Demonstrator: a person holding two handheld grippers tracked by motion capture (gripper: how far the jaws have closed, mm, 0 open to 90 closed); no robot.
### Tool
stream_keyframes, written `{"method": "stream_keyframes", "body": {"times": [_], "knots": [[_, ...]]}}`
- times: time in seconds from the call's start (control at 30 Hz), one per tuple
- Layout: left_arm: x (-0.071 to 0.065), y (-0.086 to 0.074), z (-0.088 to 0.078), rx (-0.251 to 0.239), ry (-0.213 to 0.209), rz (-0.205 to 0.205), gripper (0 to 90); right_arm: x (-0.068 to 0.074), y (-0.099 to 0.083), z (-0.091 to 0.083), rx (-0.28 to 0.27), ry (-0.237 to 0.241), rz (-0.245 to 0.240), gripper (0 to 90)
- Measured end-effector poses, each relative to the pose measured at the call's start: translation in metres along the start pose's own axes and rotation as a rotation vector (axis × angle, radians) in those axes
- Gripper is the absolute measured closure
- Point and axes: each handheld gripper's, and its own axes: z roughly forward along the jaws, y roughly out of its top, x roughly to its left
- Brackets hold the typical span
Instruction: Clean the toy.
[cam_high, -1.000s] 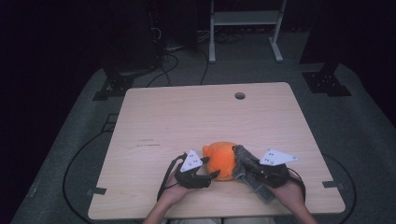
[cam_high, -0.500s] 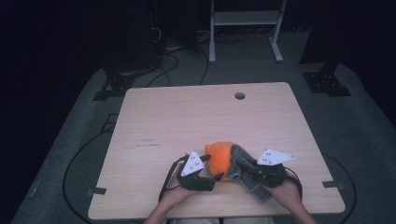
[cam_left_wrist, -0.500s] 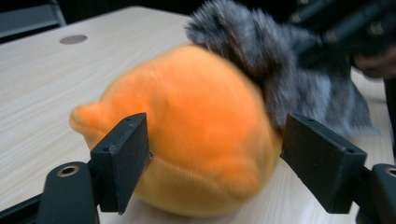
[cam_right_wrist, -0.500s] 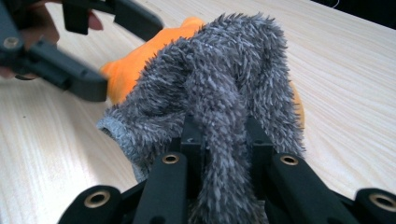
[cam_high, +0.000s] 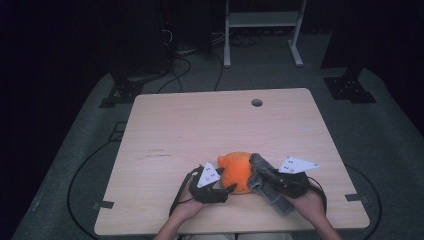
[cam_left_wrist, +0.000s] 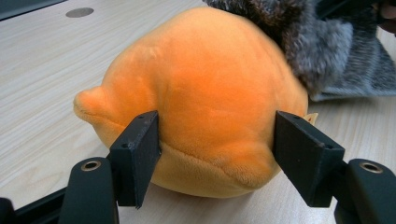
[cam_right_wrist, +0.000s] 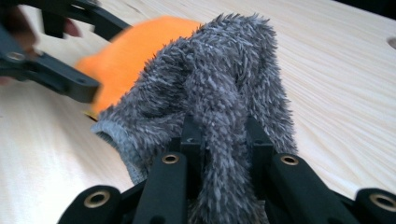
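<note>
A round orange plush toy (cam_high: 239, 170) lies on the wooden table (cam_high: 210, 125) near its front edge. My left gripper (cam_high: 231, 187) reaches it from the left. In the left gripper view its jaws have just been closing, and both pads (cam_left_wrist: 137, 154) press the plush toy (cam_left_wrist: 205, 93) on either side. A grey fuzzy sock (cam_high: 267, 182) leans against the toy's right side. My right gripper (cam_high: 261, 184) is shut on that sock (cam_right_wrist: 224, 74), which bunches up between the right gripper's (cam_right_wrist: 224, 154) jaws. The toy (cam_right_wrist: 135, 46) sits just behind the sock.
A round cable hole (cam_high: 257, 102) sits near the table's far edge. Cables (cam_high: 180, 200) trail from both grippers toward the front edge. Dark floor, stands and a white frame (cam_high: 262, 20) lie beyond the table. Bare tabletop stretches left and far of the toy.
Both hands have stayed by the toy. The right hand with the sock has shifted slightly. The toy keeps its spot.
</note>
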Motion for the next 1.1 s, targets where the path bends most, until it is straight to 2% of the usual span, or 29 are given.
{"method": "stream_keyframes", "body": {"times": [0.13, 0.2, 0.37, 0.4, 0.47, 0.57, 0.67, 0.7, 0.77, 0.83, 0.9, 0.97, 1.03, 1.1], "knots": [[0.002, -0.001, 0.000, 0.014, -0.007, -0.002, 33.0, -0.016, -0.006, -0.002, 0.031, -0.027, 0.062, 74.1], [0.002, -0.001, 0.001, 0.019, -0.004, -0.001, 33.3, -0.017, -0.005, -0.003, 0.014, -0.005, 0.076, 74.1], [-0.002, -0.002, 0.002, 0.029, 0.014, 0.021, 33.9, 0.002, 0.010, -0.001, -0.053, 0.057, 0.016, 74.1], [-0.002, -0.002, 0.002, 0.032, 0.014, 0.024, 34.0, 0.008, 0.012, 0.001, -0.050, 0.049, -0.018, 74.1], [0.000, -0.003, 0.001, 0.033, 0.006, 0.023, 34.2, 0.011, 0.013, 0.003, -0.051, 0.043, -0.046, 74.3], [-0.001, -0.003, 0.002, 0.025, 0.002, 0.018, 34.3, 0.000, 0.009, 0.002, -0.043, 0.059, 0.010, 74.4], [-0.001, -0.002, 0.002, 0.027, 0.003, 0.025, 34.3, -0.012, 0.001, 0.003, -0.017, 0.054, 0.071, 74.4], [-0.003, 0.000, 0.000, 0.020, 0.003, 0.035, 34.1, -0.013, 0.001, 0.002, -0.014, 0.057, 0.074, 74.3], [-0.004, 0.006, -0.004, -0.016, -0.010, 0.020, 29.2, -0.012, 0.001, 0.002, -0.005, 0.048, 0.059, 74.4], [-0.004, 0.011, -0.006, -0.069, -0.001, 0.003, 27.0, -0.008, -0.001, 0.002, 0.006, 0.045, 0.050, 74.5], [-0.004, 0.011, -0.004, -0.067, 0.017, 0.011, 28.6, -0.002, -0.002, 0.000, 0.008, 0.056, 0.027, 74.6], [-0.003, 0.008, -0.002, -0.059, 0.011, 0.012, 29.5, 0.002, -0.004, -0.002, 0.018, 0.057, -0.002, 74.6], [-0.005, 0.006, 0.000, -0.049, 0.005, 0.001, 31.7, 0.003, -0.006, -0.005, 0.028, 0.066, -0.005, 74.6], [-0.006, 0.005, 0.001, -0.031, 0.004, 0.008, 33.1, 0.002, -0.006, -0.006, 0.029, 0.072, 0.000, 74.7]]}}
